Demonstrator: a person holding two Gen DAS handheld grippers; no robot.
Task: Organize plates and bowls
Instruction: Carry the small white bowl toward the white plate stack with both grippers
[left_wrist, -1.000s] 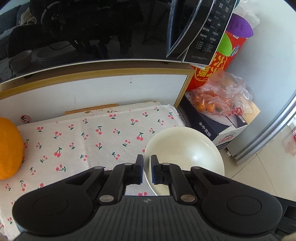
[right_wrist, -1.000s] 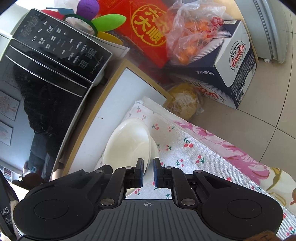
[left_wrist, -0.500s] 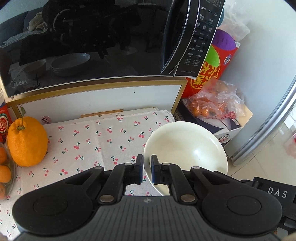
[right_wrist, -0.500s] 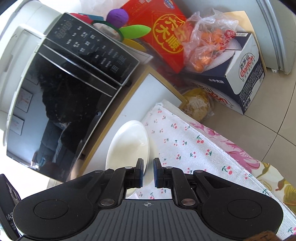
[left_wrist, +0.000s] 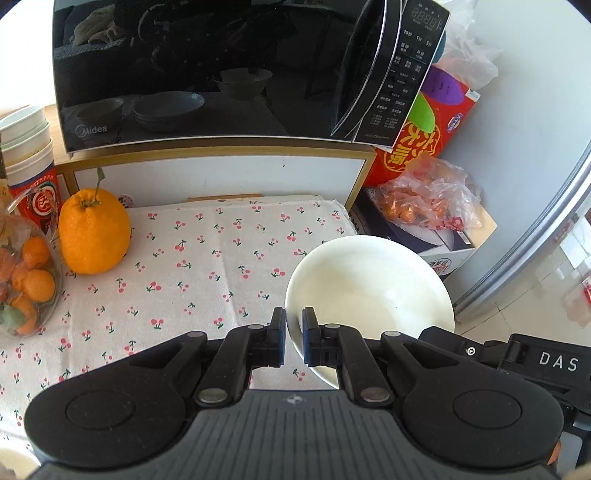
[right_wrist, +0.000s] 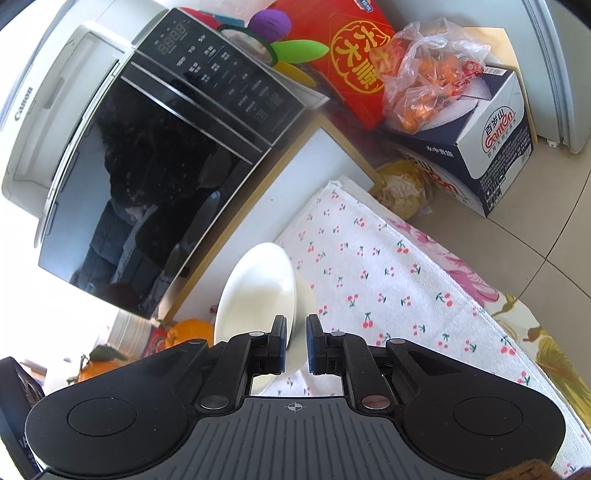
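On the cherry-print cloth (left_wrist: 192, 266), a large orange (left_wrist: 94, 230) sits left, a bowl (left_wrist: 369, 291) right; the microwave (left_wrist: 221, 70) stands behind them on a shelf.

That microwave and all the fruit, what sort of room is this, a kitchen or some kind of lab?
Most likely a home kitchen or dining corner. A Midea microwave sits on a low cabinet, a cherry-print cloth holds a big orange, and each gripper is pinching the rim of the white bowl.

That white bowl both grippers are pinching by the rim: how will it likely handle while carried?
The white bowl looks glazed and glossy, so its rim may slip between the left gripper pads. It seems rigid ceramic, probably chippable if knocked. The right gripper holds it tilted, so it could swing.
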